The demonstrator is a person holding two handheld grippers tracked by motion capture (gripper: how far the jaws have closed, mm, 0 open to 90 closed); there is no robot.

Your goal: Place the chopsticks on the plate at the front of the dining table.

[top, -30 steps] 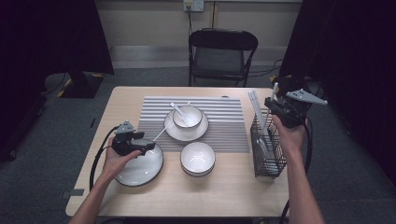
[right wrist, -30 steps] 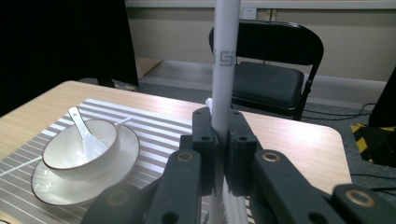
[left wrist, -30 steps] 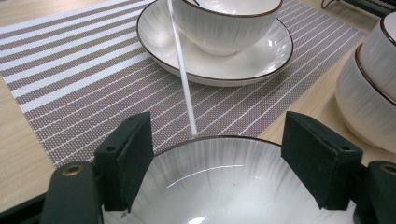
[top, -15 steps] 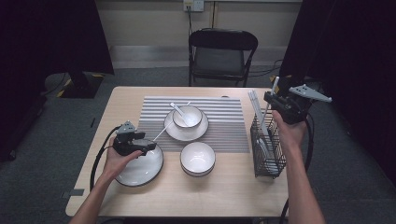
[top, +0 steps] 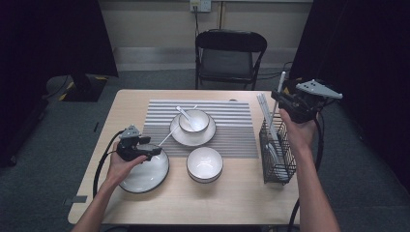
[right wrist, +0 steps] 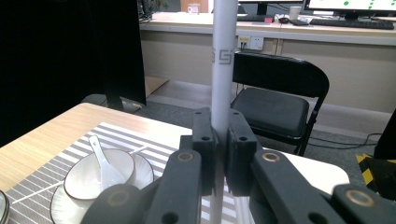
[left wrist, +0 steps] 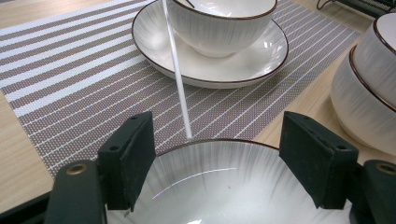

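Table (top: 232, 203) set for a place setting; striped placemat (top: 232, 130) laid across the far middle so the dishes sit on it. Wire cutlery rack (top: 278, 154) upright at the right edge, holding pale utensils on end for easy picking. Flat plate (top: 145, 174) near left, off the mat; bowl (top: 205, 163) just right of it, at the mat's near edge. On the mat: saucer (top: 192, 135) bearing small bowl (top: 194, 121) with spoon (top: 183, 114) leaning in it. Thin white stick (left wrist: 177, 70) lying from saucer rim down to the flat plate's far rim. Left gripper (top: 153, 151) parked low over the flat plate, jaws spread wide with nothing between the pads, probably steadying or waiting. Right gripper (top: 276, 96) raised above the rack, jaws clamped tight on a white chopstick (right wrist: 223, 56) held upright, likely lifted clear of the rack for carrying toward the mat.
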